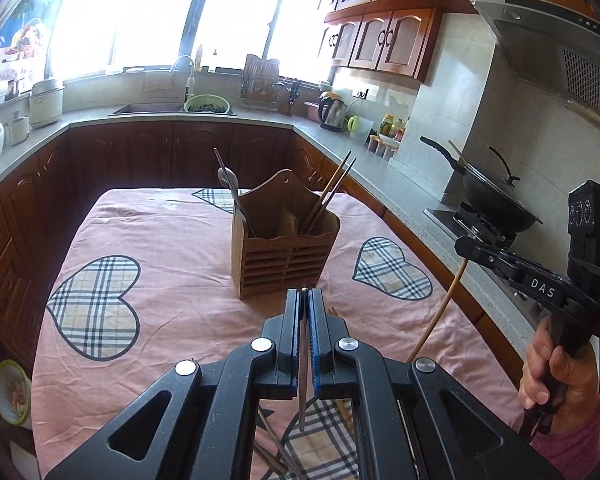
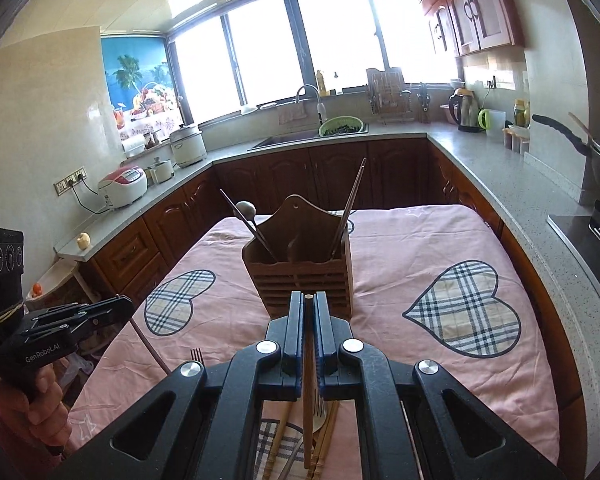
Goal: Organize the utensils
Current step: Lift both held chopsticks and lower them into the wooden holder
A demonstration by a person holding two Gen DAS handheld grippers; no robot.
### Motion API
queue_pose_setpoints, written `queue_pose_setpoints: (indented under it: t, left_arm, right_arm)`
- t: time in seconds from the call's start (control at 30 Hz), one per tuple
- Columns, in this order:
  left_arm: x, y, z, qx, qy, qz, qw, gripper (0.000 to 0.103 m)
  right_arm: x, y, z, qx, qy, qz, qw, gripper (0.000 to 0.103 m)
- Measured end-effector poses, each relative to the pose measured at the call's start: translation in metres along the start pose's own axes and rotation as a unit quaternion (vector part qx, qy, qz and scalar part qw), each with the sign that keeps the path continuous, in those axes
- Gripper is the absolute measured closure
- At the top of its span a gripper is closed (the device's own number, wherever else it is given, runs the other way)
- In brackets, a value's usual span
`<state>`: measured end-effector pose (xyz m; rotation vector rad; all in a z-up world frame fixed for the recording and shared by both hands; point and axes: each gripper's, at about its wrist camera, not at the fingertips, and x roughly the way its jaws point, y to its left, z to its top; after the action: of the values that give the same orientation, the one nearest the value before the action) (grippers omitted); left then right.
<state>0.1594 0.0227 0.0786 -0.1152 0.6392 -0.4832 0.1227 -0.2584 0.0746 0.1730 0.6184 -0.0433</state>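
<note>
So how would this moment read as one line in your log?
left gripper: shut on metal utensil | right gripper: shut on wooden chopstick | wooden holder: ahead, partly filled

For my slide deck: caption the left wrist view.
Left gripper clamps a metal utensil before the wooden utensil holder; right gripper holds a chopstick.

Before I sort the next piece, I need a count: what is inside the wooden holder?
The wooden holder shows a metal spoon and a dark stick in its left compartment, and chopsticks in its right. Their lower ends are hidden by its walls.
</note>
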Motion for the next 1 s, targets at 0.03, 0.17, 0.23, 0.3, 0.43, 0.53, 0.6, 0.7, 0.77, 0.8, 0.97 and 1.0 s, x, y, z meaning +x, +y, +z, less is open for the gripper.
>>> queue_pose_setpoints:
  t: [0.03,0.17,0.23,0.3,0.43,0.53,0.6,0.7,0.77,0.8,0.97,1.0]
  left_arm:
    - [-0.001,0.001,0.001,-0.002,-0.003,0.0,1.0,0.101]
    - [-0.006,0.002,0.004,-0.004,-0.02,0.0,0.9998,0.101]
    - [-0.007,0.004,0.007,-0.004,-0.029,0.0,0.9996,0.101]
    - [-0.009,0.005,0.01,-0.004,-0.038,0.002,0.9993,0.101]
    - [-0.013,0.007,0.02,-0.003,-0.058,0.0,0.9983,0.101]
    - [-0.016,0.008,0.032,0.0,-0.081,-0.002,0.9967,0.101]
    - [-0.017,0.009,0.041,0.003,-0.096,-0.003,0.9954,0.101]
    - [-0.018,0.008,0.057,0.012,-0.124,0.003,0.9922,0.101]
    - [-0.016,0.01,0.066,0.014,-0.141,0.007,0.9899,0.101]
    - [-0.015,0.011,0.071,0.014,-0.15,0.009,0.9886,0.101]
    - [0.004,0.022,0.096,0.001,-0.182,0.013,0.9832,0.101]
    - [0.009,0.025,0.1,-0.002,-0.19,0.014,0.9818,0.101]
  right_arm:
    - [-0.001,0.001,0.001,-0.001,-0.003,-0.001,1.0,0.099]
    - [-0.003,0.002,0.007,0.0,-0.015,-0.001,1.0,0.099]
    - [-0.004,0.0,0.011,0.001,-0.021,-0.002,1.0,0.099]
    - [-0.004,0.0,0.014,0.003,-0.028,-0.002,1.0,0.099]
    - [-0.003,-0.003,0.021,0.012,-0.045,-0.003,0.999,0.099]
    - [-0.002,-0.006,0.031,0.027,-0.063,0.003,0.998,0.099]
    - [-0.001,-0.008,0.041,0.035,-0.077,0.006,0.996,0.099]
    - [0.002,-0.01,0.058,0.039,-0.102,0.008,0.994,0.099]
    - [0.005,-0.013,0.071,0.048,-0.122,0.009,0.991,0.099]
    - [0.007,-0.015,0.077,0.054,-0.131,0.01,0.99,0.099]
    - [0.02,-0.022,0.111,0.069,-0.17,0.005,0.983,0.099]
    - [0.024,-0.024,0.116,0.07,-0.174,0.004,0.982,0.099]
